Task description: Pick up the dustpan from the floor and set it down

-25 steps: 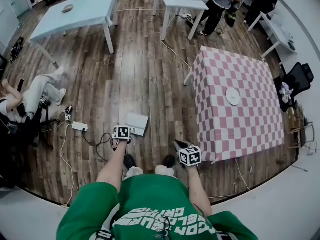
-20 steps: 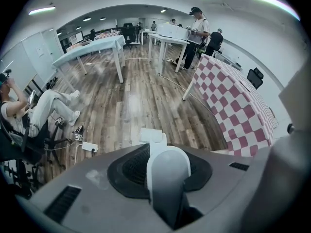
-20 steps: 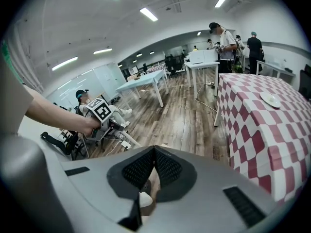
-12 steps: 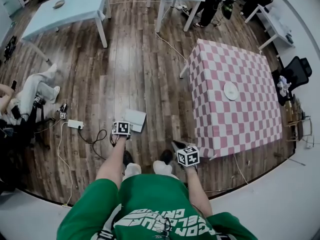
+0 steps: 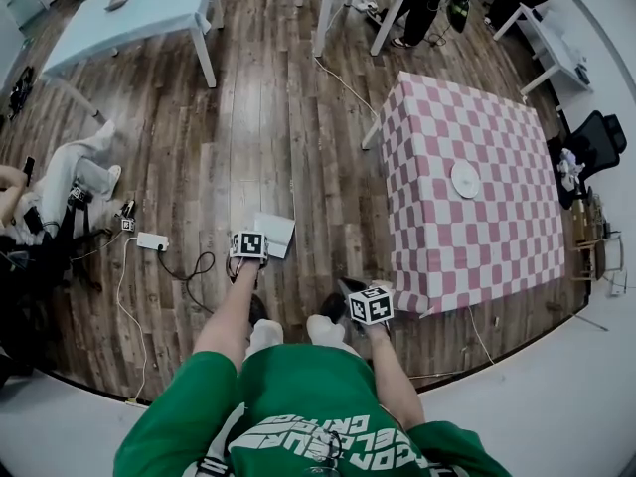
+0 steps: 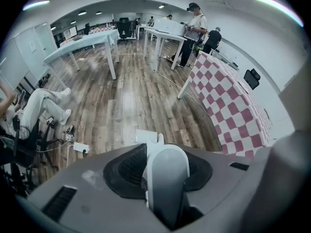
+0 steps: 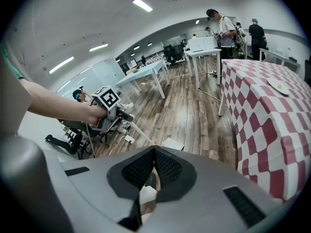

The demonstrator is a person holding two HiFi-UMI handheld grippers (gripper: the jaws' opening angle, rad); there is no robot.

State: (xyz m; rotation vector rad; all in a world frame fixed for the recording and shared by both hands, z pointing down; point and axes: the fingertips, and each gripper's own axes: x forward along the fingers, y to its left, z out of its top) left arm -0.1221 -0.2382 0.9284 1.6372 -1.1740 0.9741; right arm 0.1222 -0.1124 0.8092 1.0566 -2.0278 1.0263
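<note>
Head view, left to right: left claw (image 6: 165, 157) clamped on the thin handle (image 6: 169, 188) of the white dustpan (image 5: 273, 235), whose flat pan sits on or just above the wooden floor (image 5: 298, 147) at one o'clock of it; right claw (image 7: 154, 149) closed, empty. Probably light, stiff, smooth plastic; grip the handle.

- The head camera is looking steeply down past the green shirt (image 5: 298, 405), seeing the wood floor (image 5: 248, 117) from well above.
- The camera riding on the left gripper (image 5: 250, 248) is sitting low, close behind its jaws, facing across the room towards the long white table (image 6: 82, 45).
- The one on the right gripper (image 5: 353, 291) is facing much the same way, catching the left gripper at its frame's middle left.
- All three are sharing the checked table (image 5: 467, 237), right of centre in each, and the dustpan (image 5: 273, 235).
</note>
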